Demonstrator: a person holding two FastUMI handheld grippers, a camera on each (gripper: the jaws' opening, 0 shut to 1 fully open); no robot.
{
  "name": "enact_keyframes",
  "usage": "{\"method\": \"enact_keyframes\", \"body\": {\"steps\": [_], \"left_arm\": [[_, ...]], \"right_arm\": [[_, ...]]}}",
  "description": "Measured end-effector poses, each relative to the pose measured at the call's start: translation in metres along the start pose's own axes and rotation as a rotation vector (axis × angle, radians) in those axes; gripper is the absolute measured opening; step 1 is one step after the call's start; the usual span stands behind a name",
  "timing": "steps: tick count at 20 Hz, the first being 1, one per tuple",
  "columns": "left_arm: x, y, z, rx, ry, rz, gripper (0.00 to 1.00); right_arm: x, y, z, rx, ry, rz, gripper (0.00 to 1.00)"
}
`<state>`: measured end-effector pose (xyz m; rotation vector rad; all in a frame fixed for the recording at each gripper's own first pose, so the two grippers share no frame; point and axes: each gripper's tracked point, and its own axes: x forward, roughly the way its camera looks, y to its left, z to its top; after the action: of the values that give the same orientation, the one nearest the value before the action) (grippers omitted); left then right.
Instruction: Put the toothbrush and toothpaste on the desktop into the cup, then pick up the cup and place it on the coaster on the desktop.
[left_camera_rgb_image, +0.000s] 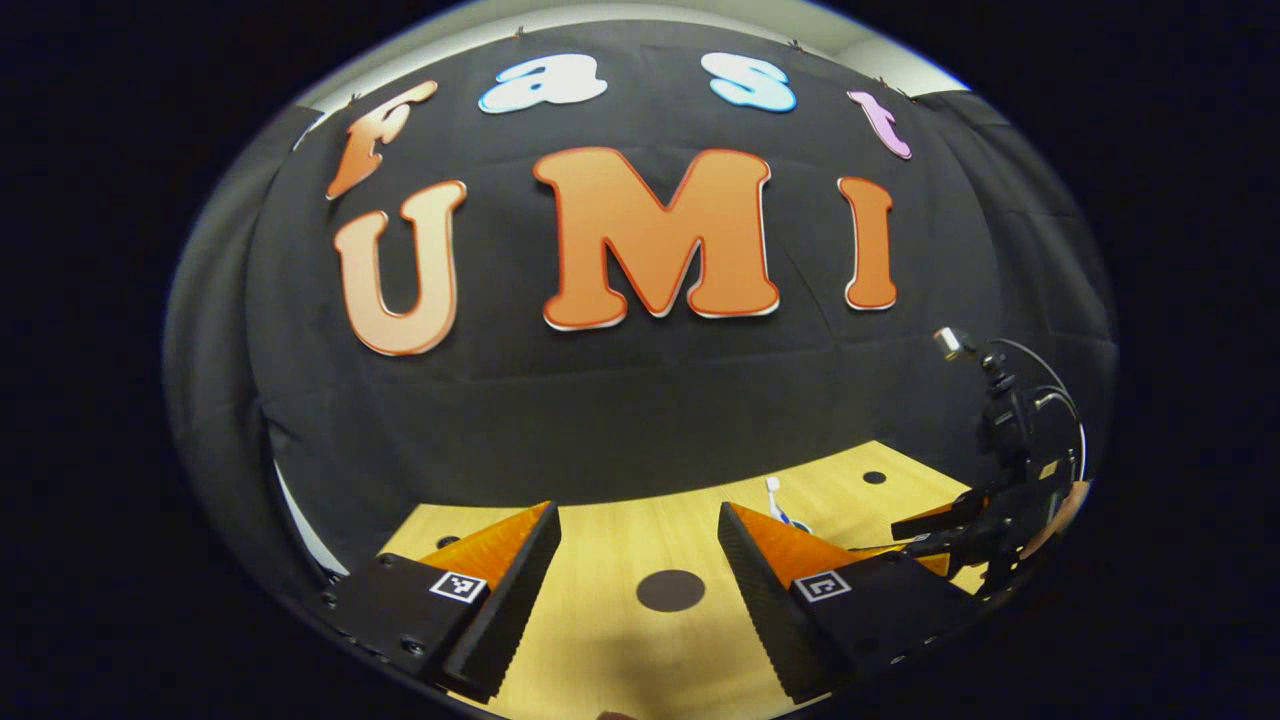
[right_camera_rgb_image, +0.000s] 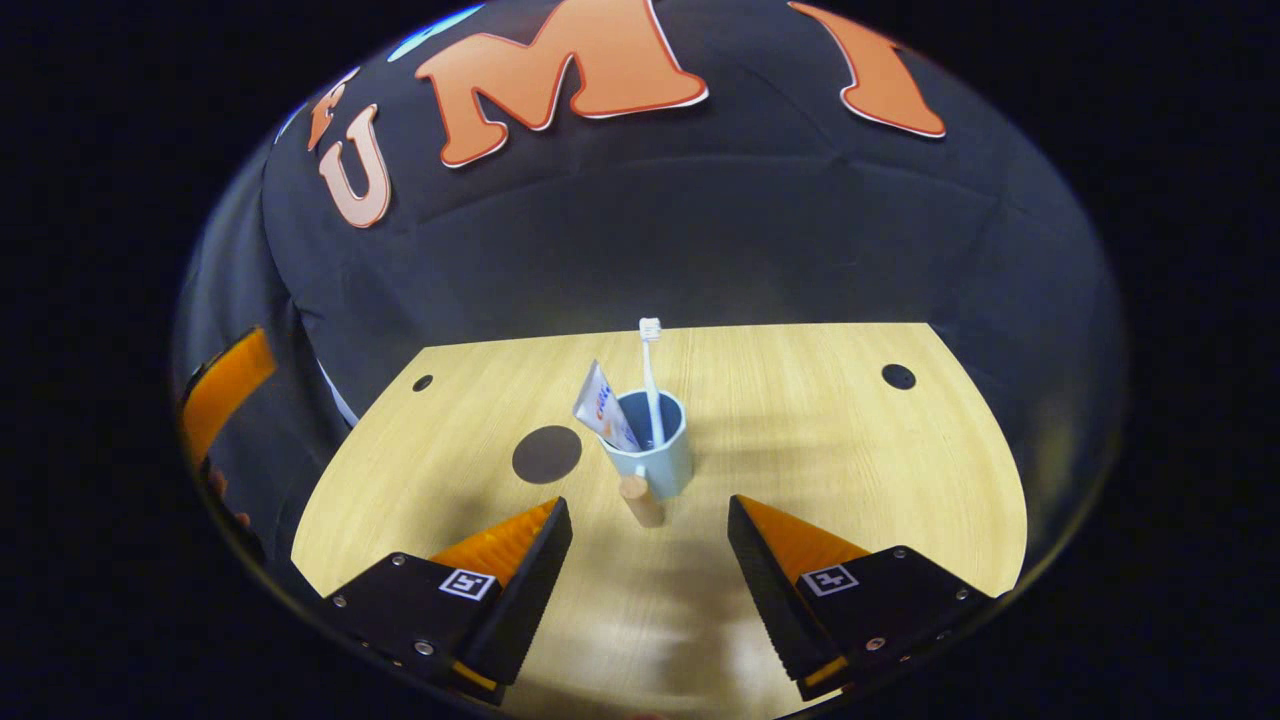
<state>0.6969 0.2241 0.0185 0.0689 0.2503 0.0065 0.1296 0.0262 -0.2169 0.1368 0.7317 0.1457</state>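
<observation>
One cup (right_camera_rgb_image: 660, 455) is standing upright on the desk (right_camera_rgb_image: 850, 470), near the middle of the wood top, with its handle (right_camera_rgb_image: 640, 498) jutting toward the near edge. One toothbrush (right_camera_rgb_image: 651, 380) is standing in it, long axis almost vertical, bristle head up and leaning slightly toward the far edge. One toothpaste tube (right_camera_rgb_image: 604, 407) is leaning in the cup too, its flat end tilting up and out toward the left edge. One dark round coaster (right_camera_rgb_image: 546, 453) is lying flat just beside the cup on its left, apart from it.

The desk is showing pale wood grain, with two small dark holes near its far corners (right_camera_rgb_image: 898, 376), and black cloth is hanging behind the far edge as the booth's wall.

The right gripper (right_camera_rgb_image: 650, 545) is hovering over the near edge with its fingers spread wide, grasping nothing, the cup ahead between them. The left gripper (left_camera_rgb_image: 635, 555) is likewise released and empty, the coaster (left_camera_rgb_image: 670, 590) showing between its fingers in the left gripper view.
</observation>
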Motion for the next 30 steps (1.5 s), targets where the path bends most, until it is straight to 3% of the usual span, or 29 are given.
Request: {"method": "enact_keyframes", "body": {"steps": [7, 13, 18, 21, 25, 26, 30], "left_arm": [[-0.045, 0.048, 0.030, 0.035, -0.114, 0.092, 0.95], [-0.041, 0.067, 0.015, 0.008, -0.082, 0.111, 0.95], [-0.027, 0.084, 0.001, -0.001, -0.052, 0.132, 0.95], [-0.022, 0.086, -0.001, 0.008, -0.043, 0.137, 0.96], [-0.018, 0.085, -0.004, 0.002, -0.033, 0.138, 0.96], [-0.018, 0.086, -0.006, 0.000, -0.028, 0.141, 0.96], [-0.021, 0.088, -0.010, -0.008, -0.012, 0.152, 0.96]], "right_arm": [[0.060, 0.009, -0.008, -0.020, 0.136, -0.067, 0.95], [0.100, 0.003, -0.028, 0.055, 0.293, -0.110, 0.93], [0.117, -0.006, -0.040, 0.027, 0.419, -0.178, 0.76], [0.122, 0.003, -0.046, 0.102, 0.463, -0.186, 0.66], [0.125, -0.002, -0.049, 0.106, 0.484, -0.215, 0.40], [0.125, -0.002, -0.048, 0.103, 0.488, -0.220, 0.29], [0.126, 0.000, -0.049, 0.053, 0.487, -0.217, 0.23]]}}
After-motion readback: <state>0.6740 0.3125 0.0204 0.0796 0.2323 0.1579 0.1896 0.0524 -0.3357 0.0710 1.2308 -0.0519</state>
